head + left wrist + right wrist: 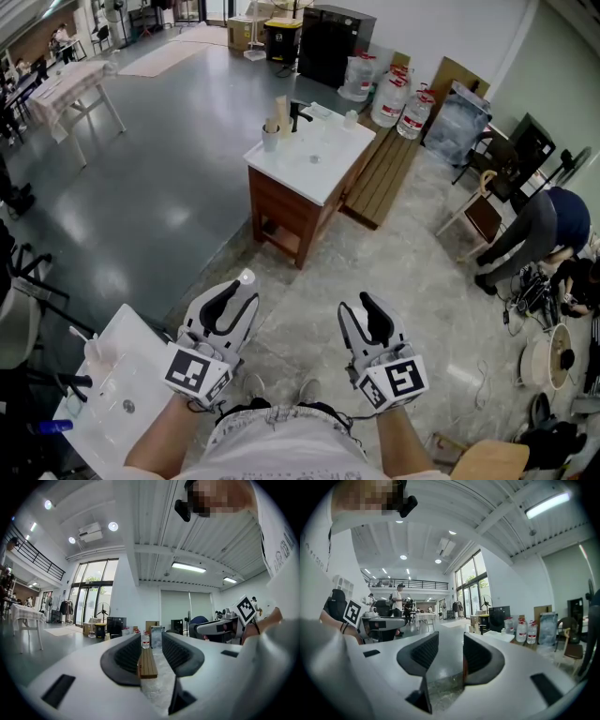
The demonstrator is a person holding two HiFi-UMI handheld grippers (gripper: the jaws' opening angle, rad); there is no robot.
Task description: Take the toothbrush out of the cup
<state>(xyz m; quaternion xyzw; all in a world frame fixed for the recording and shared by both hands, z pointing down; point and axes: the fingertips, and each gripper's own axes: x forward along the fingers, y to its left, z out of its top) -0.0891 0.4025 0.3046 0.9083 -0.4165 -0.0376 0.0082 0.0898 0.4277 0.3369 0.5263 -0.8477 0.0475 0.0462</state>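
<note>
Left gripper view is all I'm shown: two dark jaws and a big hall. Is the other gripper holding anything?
Observer: No. In the right gripper view, the right gripper has its jaws apart with nothing between them.
Operator: So where is the cup?
Observer: The head view shows the cup on a white washstand, far ahead of that gripper.
Operator: Is a toothbrush in it?
Observer: Something seems to stand in it, but it is too small to name.
</note>
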